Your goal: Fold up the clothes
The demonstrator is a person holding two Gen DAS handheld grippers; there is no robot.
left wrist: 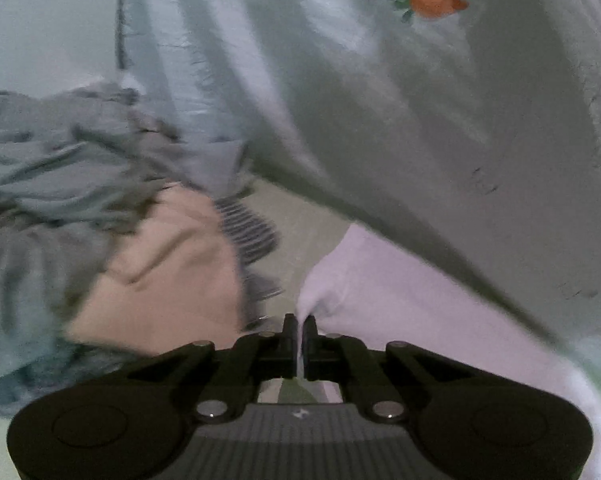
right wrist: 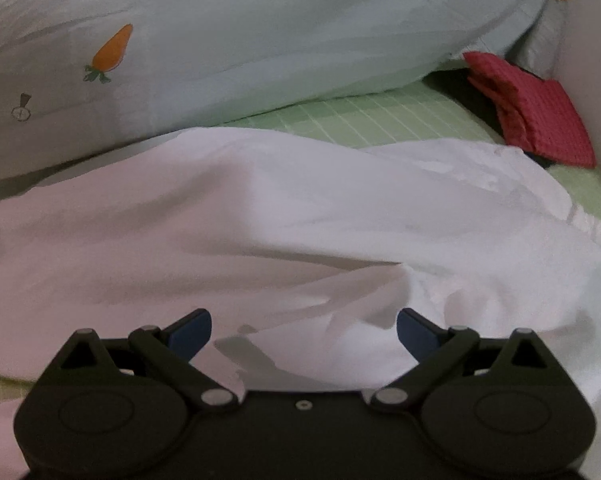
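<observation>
The left gripper (left wrist: 299,326) pinches a corner of a white garment (left wrist: 400,292), its two black fingers pressed together with a thin fold of cloth caught between them. The right gripper (right wrist: 304,330) hangs over the same white garment (right wrist: 300,220) with its blue-padded fingers (right wrist: 190,330) spread wide and nothing between them. The garment lies rumpled across a green checked bedsheet (right wrist: 360,120), filling most of the right wrist view. Just left of the pinched corner, seen through the left wrist camera, sits a heap of other laundry: a peach piece (left wrist: 168,276), a striped piece (left wrist: 248,232) and a crumpled grey-blue piece (left wrist: 68,152). Behind the garment rises a pale quilt printed with carrots (right wrist: 260,32), its edge draped beside the cloth. At the far right, a folded red waffle-textured cloth (right wrist: 536,112) rests on the sheet against a white wall (right wrist: 592,80).
</observation>
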